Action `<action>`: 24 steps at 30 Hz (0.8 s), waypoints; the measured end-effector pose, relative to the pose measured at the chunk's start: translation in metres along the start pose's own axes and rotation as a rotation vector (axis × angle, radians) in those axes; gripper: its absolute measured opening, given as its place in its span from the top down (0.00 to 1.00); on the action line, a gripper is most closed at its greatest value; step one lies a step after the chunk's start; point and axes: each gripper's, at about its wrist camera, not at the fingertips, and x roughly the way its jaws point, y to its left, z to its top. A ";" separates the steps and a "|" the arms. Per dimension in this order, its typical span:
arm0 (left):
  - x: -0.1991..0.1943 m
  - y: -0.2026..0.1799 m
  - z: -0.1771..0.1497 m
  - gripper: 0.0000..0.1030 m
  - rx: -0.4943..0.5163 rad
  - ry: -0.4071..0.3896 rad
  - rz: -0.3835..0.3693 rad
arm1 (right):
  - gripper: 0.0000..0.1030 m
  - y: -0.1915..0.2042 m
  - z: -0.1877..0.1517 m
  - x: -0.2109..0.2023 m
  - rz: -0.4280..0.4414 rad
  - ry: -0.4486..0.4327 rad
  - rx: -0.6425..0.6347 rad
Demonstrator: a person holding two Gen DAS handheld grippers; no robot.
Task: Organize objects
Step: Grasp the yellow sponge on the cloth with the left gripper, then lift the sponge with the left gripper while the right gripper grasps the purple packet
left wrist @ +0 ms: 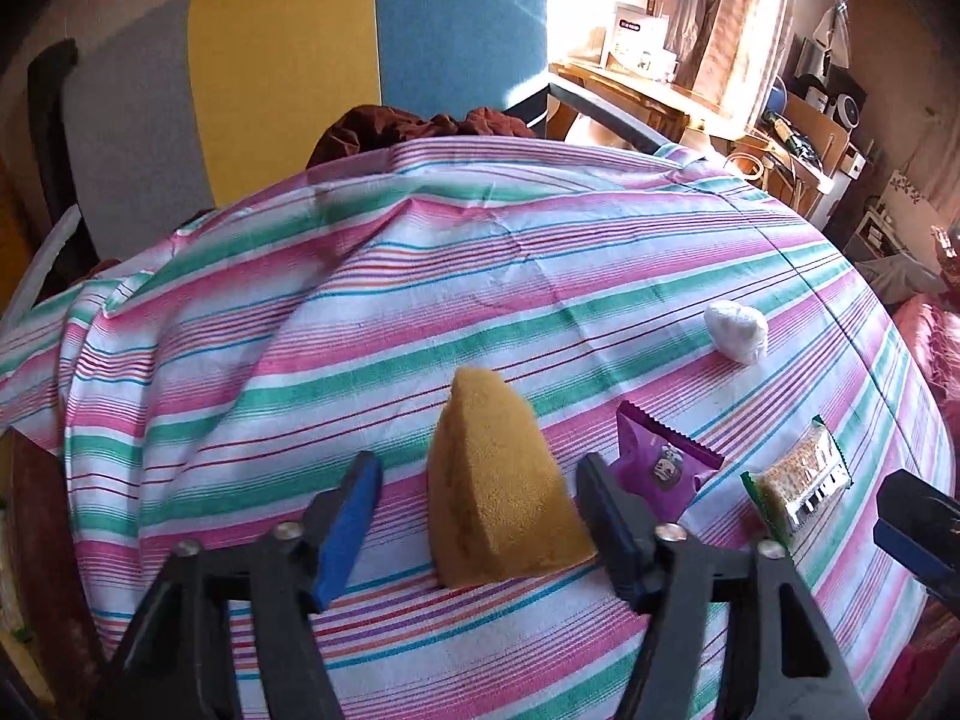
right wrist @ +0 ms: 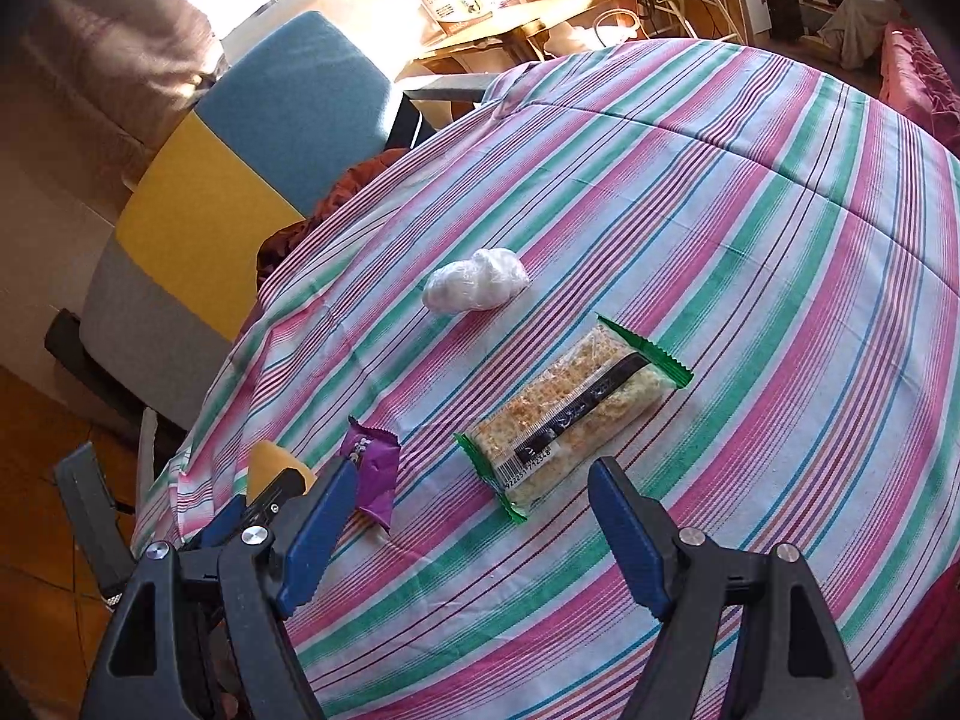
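Note:
A yellow wedge-shaped sponge (left wrist: pixel 504 480) stands on the striped tablecloth (left wrist: pixel 360 312) between the fingers of my left gripper (left wrist: pixel 480 468). The right finger is at the sponge's edge, while a gap shows between the sponge and the left finger, so the gripper is open. To its right lie a purple snack packet (left wrist: pixel 660 468), a green-ended cereal bar packet (left wrist: pixel 798 480) and a white crumpled ball (left wrist: pixel 737 331). In the right wrist view my right gripper (right wrist: pixel 474 474) stands open just short of the cereal bar packet (right wrist: pixel 576 414), holding nothing. The purple packet (right wrist: pixel 375 474), sponge (right wrist: pixel 270 468) and ball (right wrist: pixel 477 279) lie to its left.
A chair with grey, yellow and blue panels (left wrist: pixel 282 60) stands behind the table, with a dark red cloth (left wrist: pixel 408 126) on its seat. A wooden desk with boxes (left wrist: pixel 636 78) is at the back right. A pink fabric (right wrist: pixel 918 78) lies beyond the table's right edge.

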 end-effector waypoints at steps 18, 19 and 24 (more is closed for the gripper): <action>-0.095 0.048 -0.096 0.69 -0.004 -0.091 -0.025 | 0.40 0.031 -0.015 0.029 0.013 0.147 -0.158; -0.101 0.048 -0.101 0.69 0.001 -0.097 -0.025 | 0.42 0.032 -0.016 0.031 0.013 0.158 -0.160; -0.133 0.053 -0.125 0.69 0.013 -0.126 -0.043 | 0.53 0.037 -0.020 0.040 -0.015 0.186 -0.189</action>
